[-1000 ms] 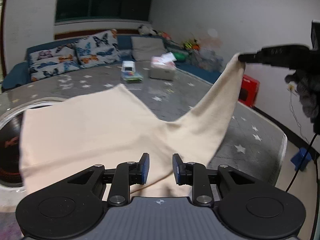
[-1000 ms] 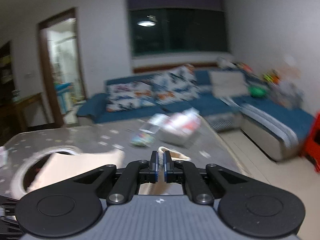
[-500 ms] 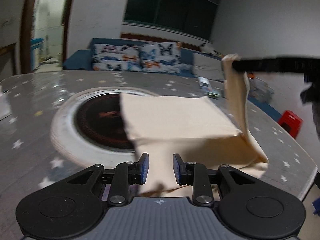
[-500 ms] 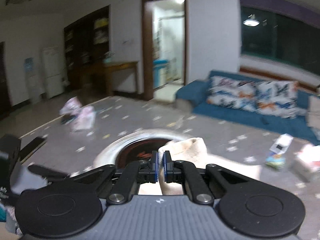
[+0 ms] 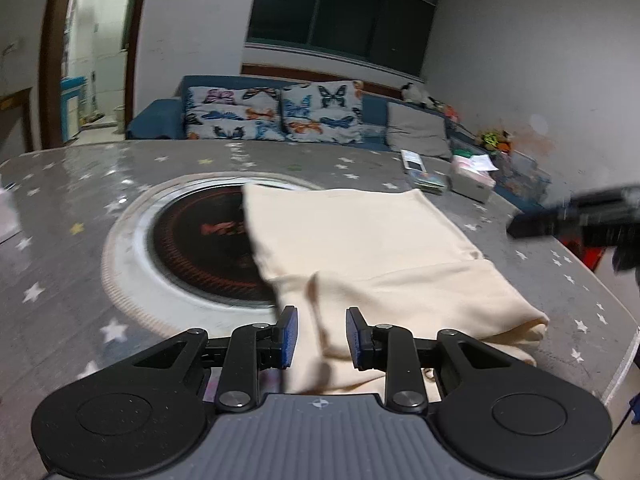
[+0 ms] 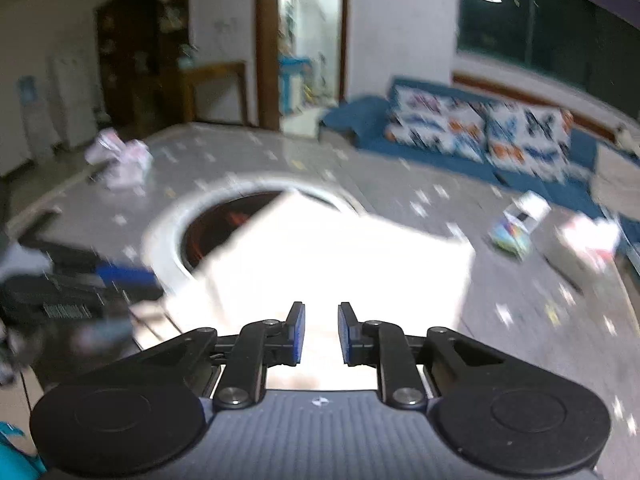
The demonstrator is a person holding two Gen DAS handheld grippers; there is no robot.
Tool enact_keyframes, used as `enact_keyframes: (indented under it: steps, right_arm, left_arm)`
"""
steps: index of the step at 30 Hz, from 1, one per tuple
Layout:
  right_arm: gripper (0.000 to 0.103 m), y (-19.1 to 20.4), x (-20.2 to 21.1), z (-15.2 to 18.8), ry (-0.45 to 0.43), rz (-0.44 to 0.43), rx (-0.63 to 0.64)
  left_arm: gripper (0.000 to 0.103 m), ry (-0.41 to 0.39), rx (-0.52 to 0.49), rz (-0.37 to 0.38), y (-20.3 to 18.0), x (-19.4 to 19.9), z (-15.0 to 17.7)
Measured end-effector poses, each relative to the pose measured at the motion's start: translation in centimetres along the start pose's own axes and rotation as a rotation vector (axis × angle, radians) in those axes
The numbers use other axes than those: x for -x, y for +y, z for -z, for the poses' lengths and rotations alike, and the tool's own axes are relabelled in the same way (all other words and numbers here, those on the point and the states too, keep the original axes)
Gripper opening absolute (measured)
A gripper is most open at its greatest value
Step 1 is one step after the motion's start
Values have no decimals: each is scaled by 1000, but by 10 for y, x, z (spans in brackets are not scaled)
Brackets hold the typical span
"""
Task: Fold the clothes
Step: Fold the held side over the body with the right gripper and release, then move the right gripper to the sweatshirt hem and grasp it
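Note:
A cream garment (image 5: 360, 248) lies folded on the grey star-patterned table, one edge over the round cooktop. My left gripper (image 5: 320, 336) is open, its blue pads on either side of the garment's near fold. In the right wrist view, which is blurred, the garment (image 6: 340, 256) lies flat and my right gripper (image 6: 320, 334) is open above its near edge, holding nothing. The right gripper also shows as a dark blurred shape at the right of the left wrist view (image 5: 576, 220), clear of the cloth.
A round black cooktop with a white rim (image 5: 192, 240) is set in the table. A tissue box (image 5: 472, 178) and small packets (image 5: 424, 172) sit at the far right. A blue sofa (image 5: 276, 116) stands behind. The table's right edge (image 5: 624, 360) is near.
The right gripper carried the lifted sleeve over the garment, opened and let it go. The cloth now lies folded flat. The left gripper stayed open at the near edge.

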State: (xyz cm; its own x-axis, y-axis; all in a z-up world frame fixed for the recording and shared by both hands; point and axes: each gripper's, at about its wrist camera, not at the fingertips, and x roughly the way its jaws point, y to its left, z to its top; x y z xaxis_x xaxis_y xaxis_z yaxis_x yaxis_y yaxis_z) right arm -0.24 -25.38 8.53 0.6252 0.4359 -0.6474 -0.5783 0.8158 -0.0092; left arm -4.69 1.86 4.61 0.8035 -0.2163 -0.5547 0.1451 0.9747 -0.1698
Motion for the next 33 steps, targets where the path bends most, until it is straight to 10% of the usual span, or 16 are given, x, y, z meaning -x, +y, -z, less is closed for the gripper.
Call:
enact_keyframes:
  steps: [12, 27, 33]
  right_arm:
    - [17, -29, -28, 53, 105, 14, -109]
    - [21, -33, -46, 20, 35, 0, -96]
    - [21, -37, -64, 25, 59, 14, -117]
  left_arm:
    - [7, 77, -84, -43, -14, -33, 5]
    - [9, 55, -89, 23, -36, -47, -17]
    - [10, 84, -79, -85, -20, -63, -10]
